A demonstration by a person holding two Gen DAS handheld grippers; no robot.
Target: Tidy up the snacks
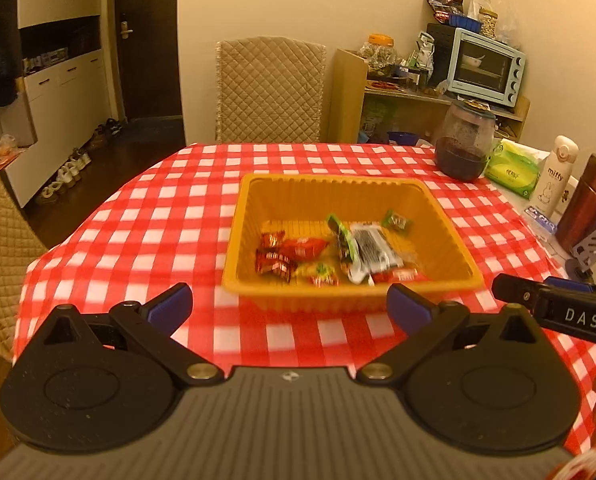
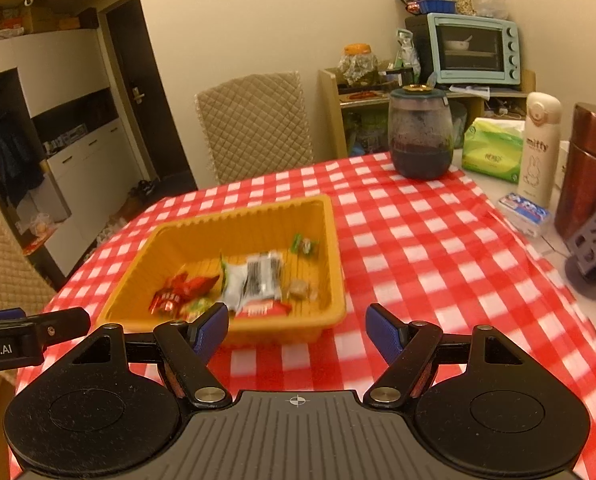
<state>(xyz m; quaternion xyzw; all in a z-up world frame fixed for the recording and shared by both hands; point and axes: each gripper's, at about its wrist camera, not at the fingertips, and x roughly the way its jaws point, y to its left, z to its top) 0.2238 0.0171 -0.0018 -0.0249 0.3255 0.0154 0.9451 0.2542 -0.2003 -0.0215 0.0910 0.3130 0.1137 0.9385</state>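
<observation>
Left gripper [image 1: 289,306]: blue-padded fingers are seen spread wide with nothing between them, held above the near part of the table, short of the tray.
Right gripper [image 2: 296,330]: fingers are likewise held apart and nothing is pinched; its left pad is seen in front of the tray's near rim, though contact cannot be judged.
Tablecloth [image 1: 138,216]: a red-and-white checked cloth is spread over the table.
Tray [image 1: 258,216]: an orange plastic tray is set on the cloth, near the middle of the table.
Snacks [image 1: 371,254]: wrapped snacks are gathered in the near half of the tray; red packets [image 1: 288,254] are seen at its left, a white-and-black packet with green ones beside it in the middle, and a small green sweet [image 1: 397,222] further back. Details are blurred.
Jar [image 2: 421,136]: a dark-filled glass jar is placed at the far right of the cloth.
Tissue pack [image 2: 493,152]: green, placed just beside the jar, off the cloth.
Bottles: a white bottle [image 2: 539,148] and a reddish-brown flask [image 2: 587,172] are stood upright at the right edge.
Chair [image 1: 270,88]: a quilted chair is placed behind the table.
</observation>
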